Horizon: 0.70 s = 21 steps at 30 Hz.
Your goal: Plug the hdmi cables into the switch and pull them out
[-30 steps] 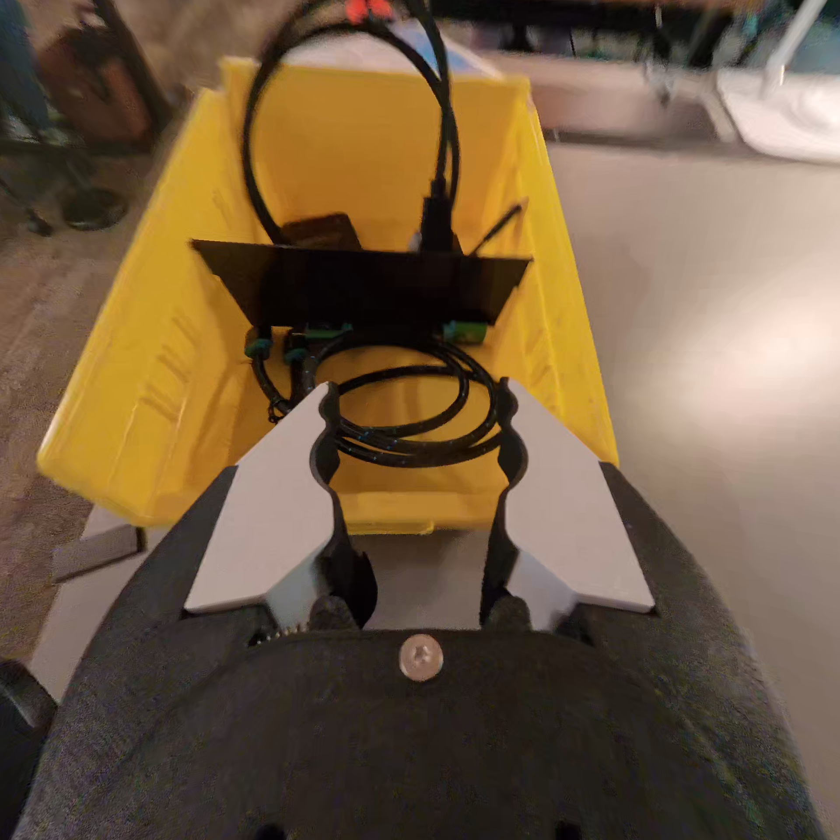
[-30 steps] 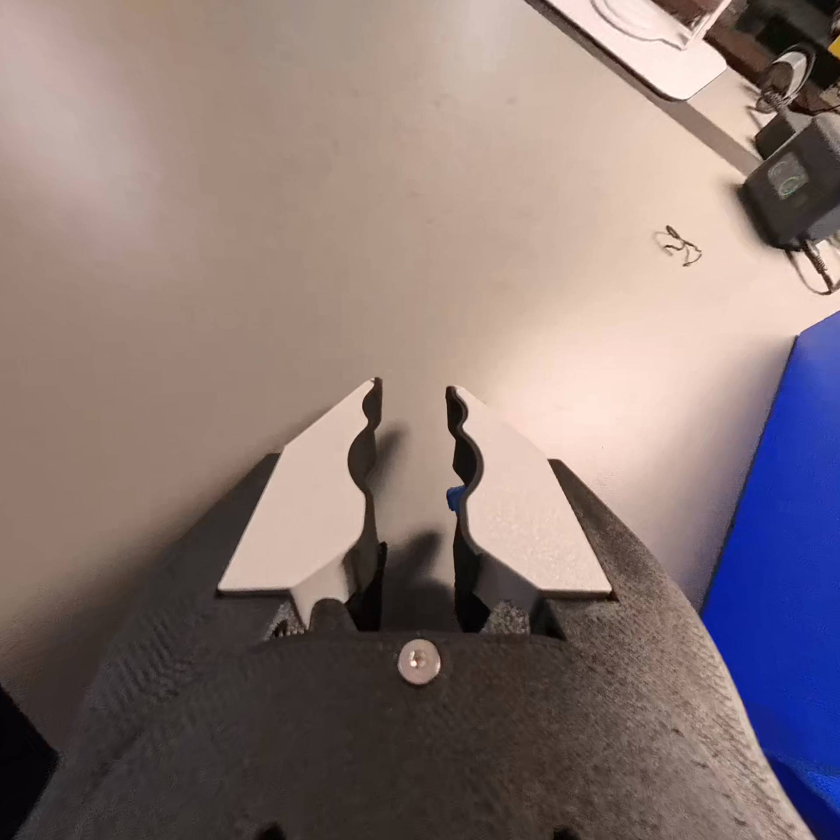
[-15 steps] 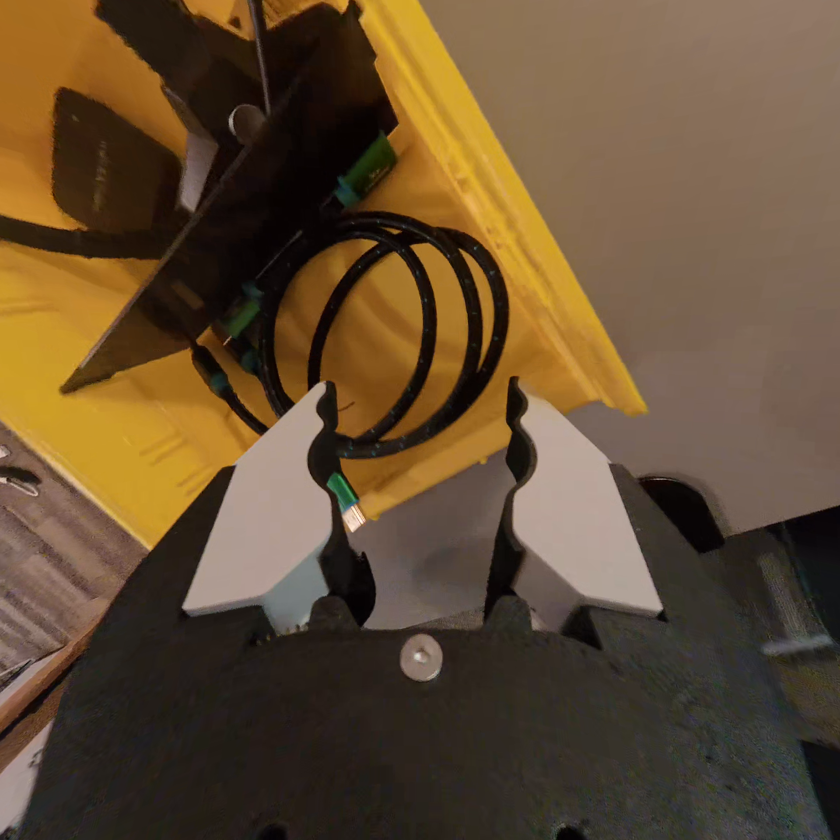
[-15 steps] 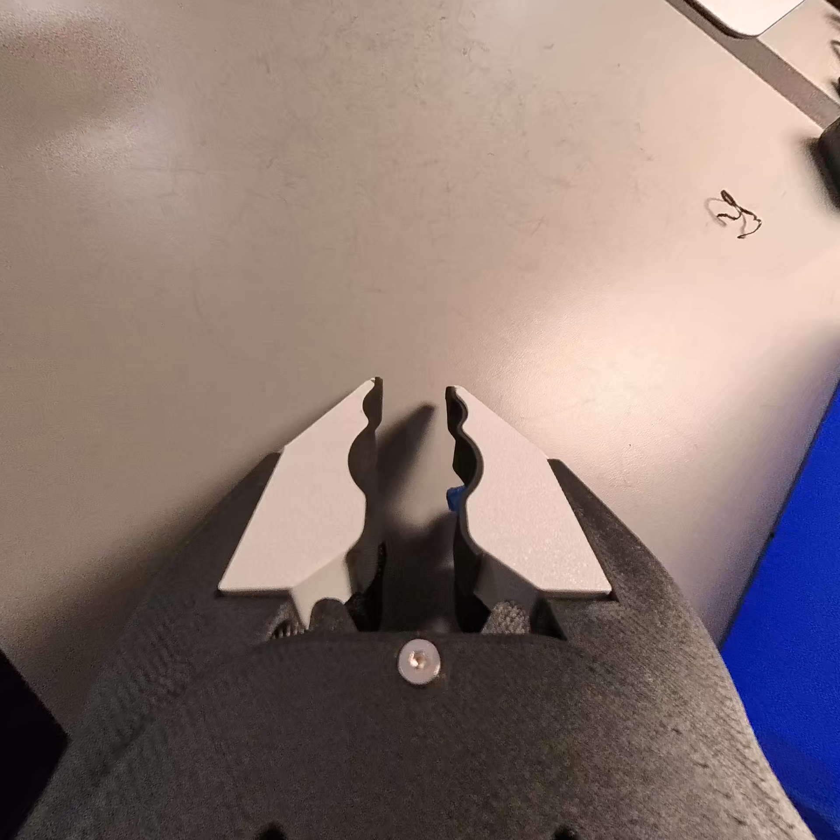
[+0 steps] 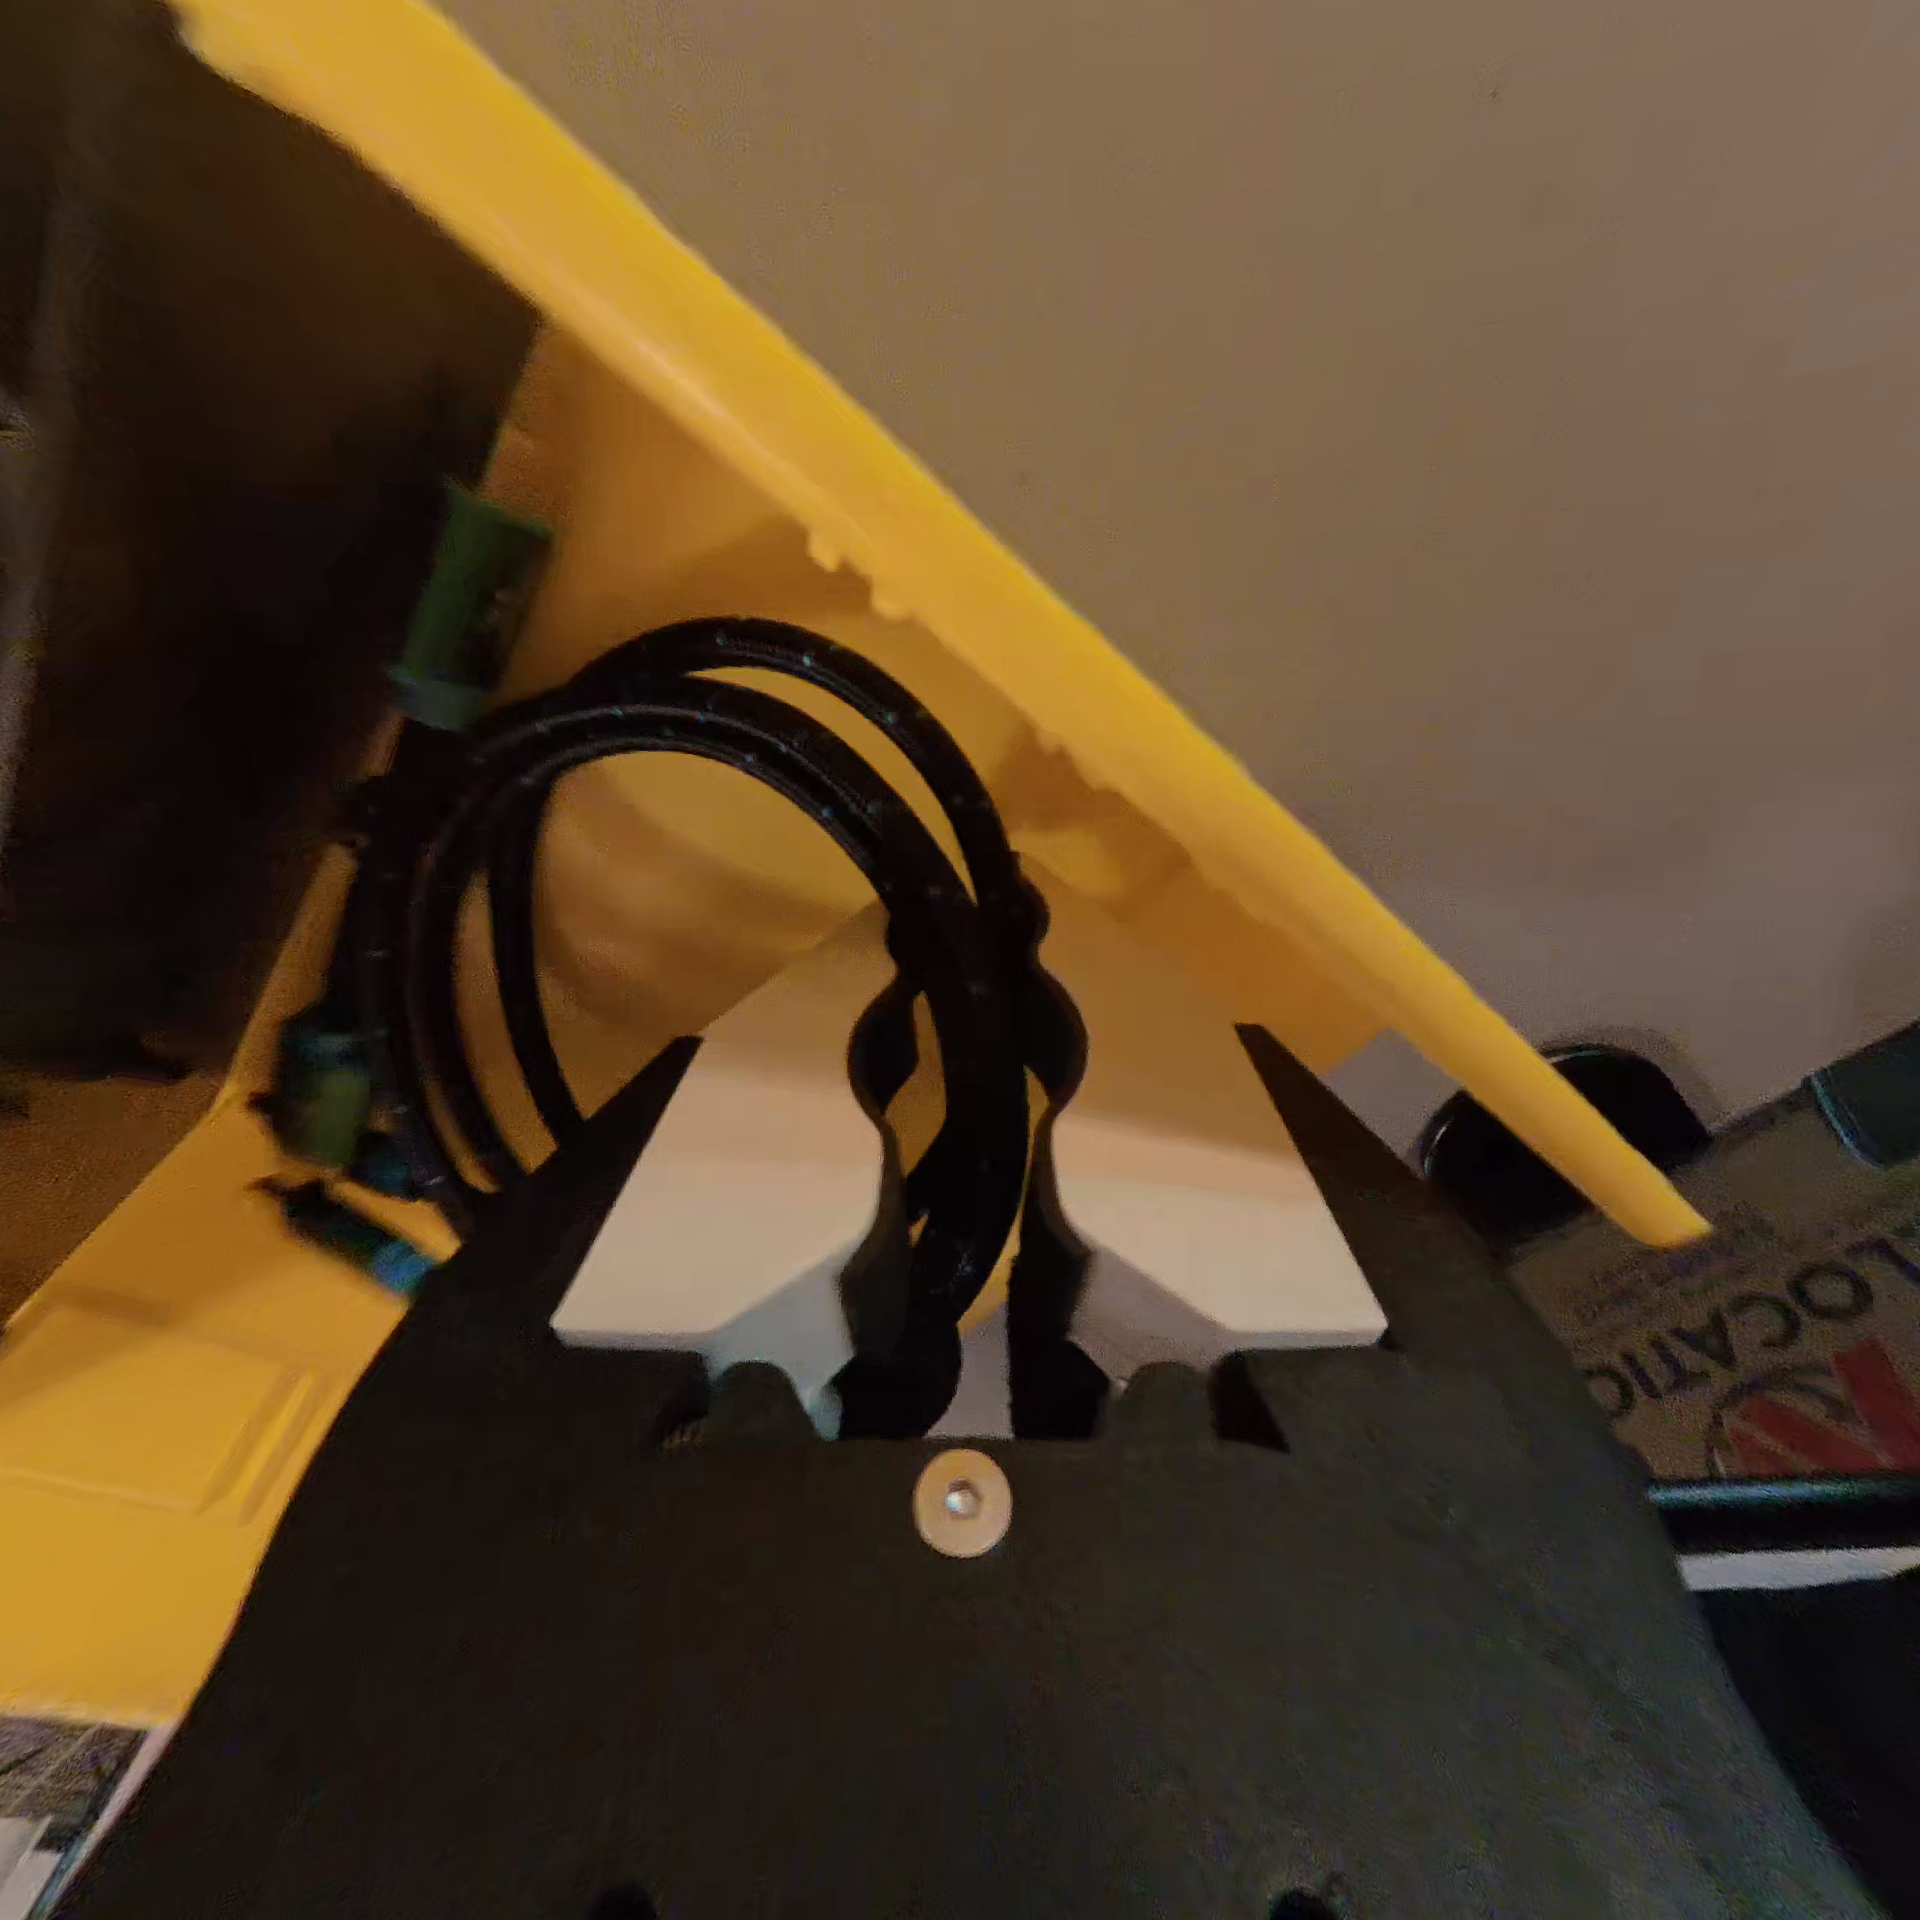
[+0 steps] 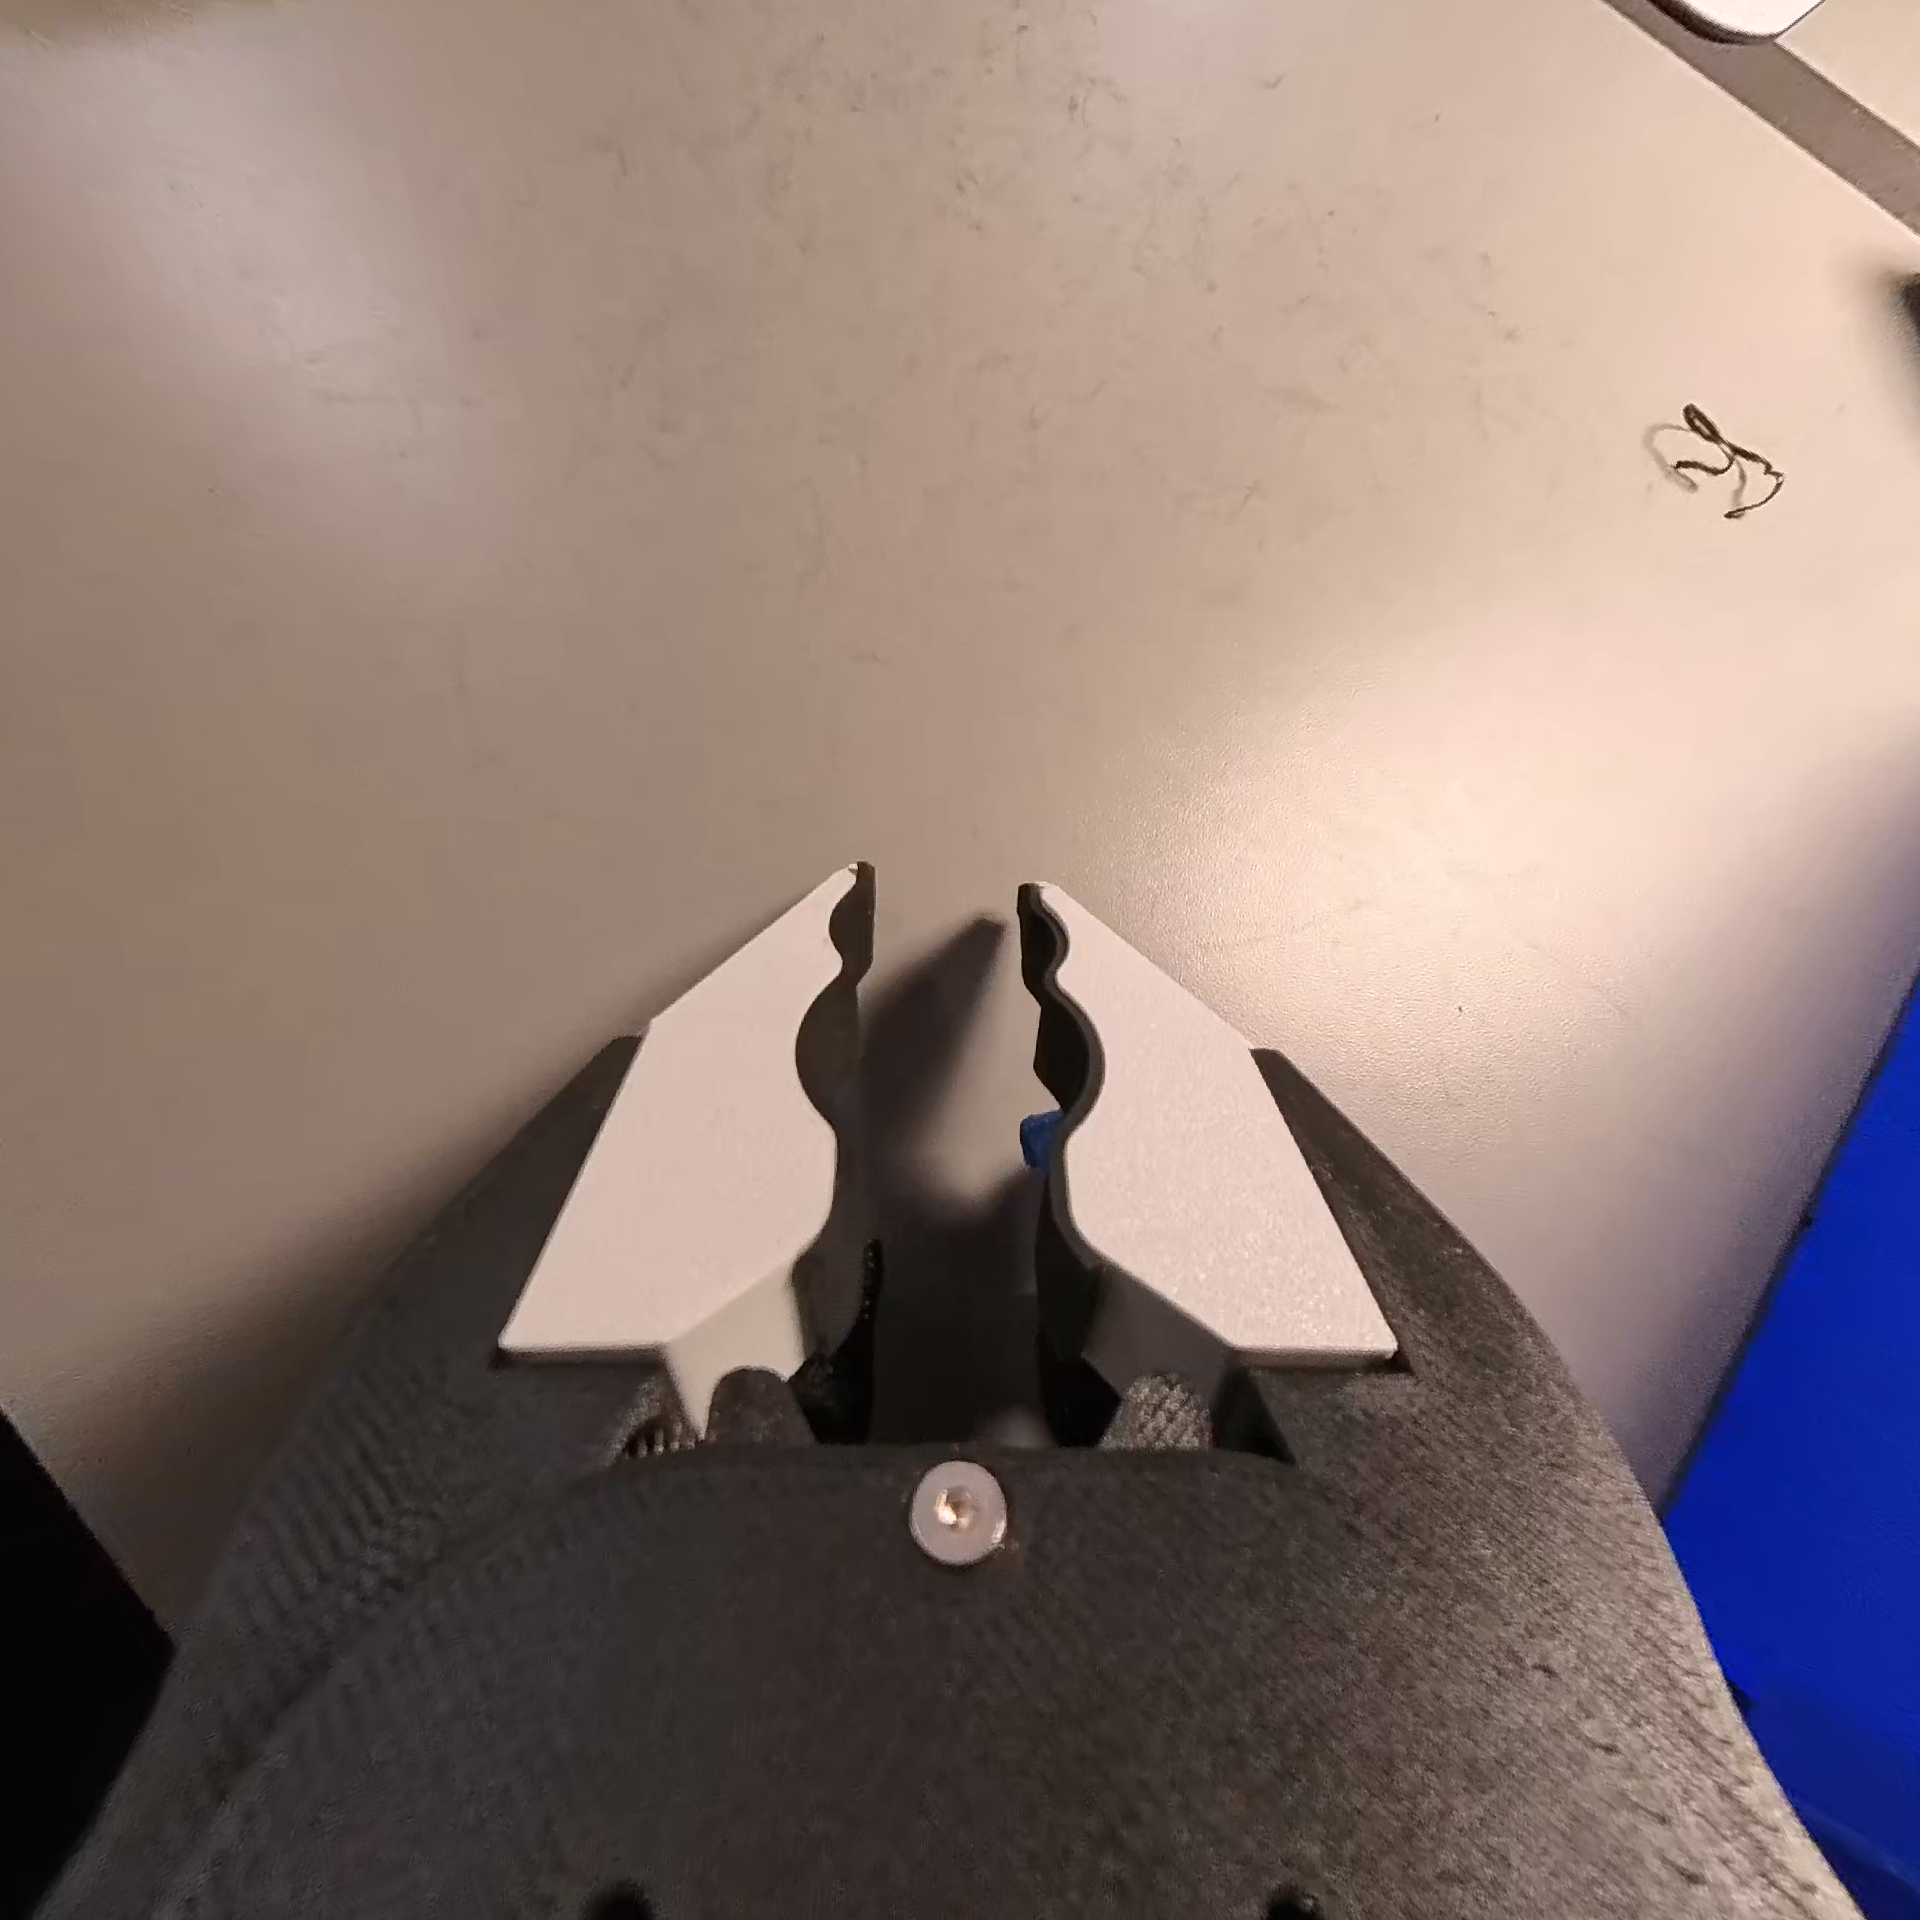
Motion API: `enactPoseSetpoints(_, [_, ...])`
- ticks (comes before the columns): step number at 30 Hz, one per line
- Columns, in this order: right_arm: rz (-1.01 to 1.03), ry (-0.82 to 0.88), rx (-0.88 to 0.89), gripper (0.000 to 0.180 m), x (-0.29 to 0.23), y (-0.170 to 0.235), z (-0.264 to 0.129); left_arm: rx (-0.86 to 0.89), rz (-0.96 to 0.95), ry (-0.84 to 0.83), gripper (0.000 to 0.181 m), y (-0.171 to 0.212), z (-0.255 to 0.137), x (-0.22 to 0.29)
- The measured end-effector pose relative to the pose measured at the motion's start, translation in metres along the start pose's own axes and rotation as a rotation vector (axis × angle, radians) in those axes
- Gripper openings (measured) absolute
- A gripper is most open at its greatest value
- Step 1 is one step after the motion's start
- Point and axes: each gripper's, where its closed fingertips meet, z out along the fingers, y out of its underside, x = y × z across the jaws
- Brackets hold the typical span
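Note:
In the left wrist view a coiled black hdmi cable [image 5: 665, 727] lies in the near end of a yellow bin [image 5: 790, 416]. My left gripper [image 5: 961, 925] has reached into the bin and is shut on the strands of the coil. A green plug [image 5: 473, 613] sits against a black divider [image 5: 208, 520] at the left, and another green plug [image 5: 327, 1101] lies lower left. The picture is blurred and the switch is hidden. In the right wrist view my right gripper [image 6: 943, 883] is narrowly open and empty, low over the bare grey table [image 6: 1039, 416].
A cardboard box [image 5: 1766, 1351] and a round black object [image 5: 1496, 1122] are beyond the bin's right corner. In the right wrist view a blue mat [image 6: 1849, 1351] lies at the right edge and a small twisted black wire [image 6: 1714, 468] lies on the table at the far right. The left gripper's tips are roughly 60 cm from the right gripper's.
My left gripper has pushed forward into the bin and closed from wide open onto the coiled cable. The right gripper has dropped a little nearer the table with the same gap.

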Motion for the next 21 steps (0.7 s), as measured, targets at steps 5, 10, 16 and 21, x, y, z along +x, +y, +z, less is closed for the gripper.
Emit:
enactPoseSetpoints(5, [-0.016,0.002,0.004,0.030,-0.002,0.000,-0.001,0.147,-0.095,-0.130,0.001,-0.011,-0.049,-0.017])
enactPoseSetpoints(10, [-0.028,0.000,0.011,0.030,-0.003,-0.001,-0.002,0.285,-0.195,-0.296,0.000,-0.013,-0.114,-0.027])
enactPoseSetpoints(16, [-0.039,0.006,0.011,0.030,-0.004,-0.001,-0.001,0.528,-0.118,-0.459,0.000,-0.056,-0.200,0.018])
enactPoseSetpoints(21, [-0.047,0.020,0.014,0.030,-0.003,-0.001,-0.002,0.669,0.035,-0.527,0.000,-0.120,-0.235,0.088])
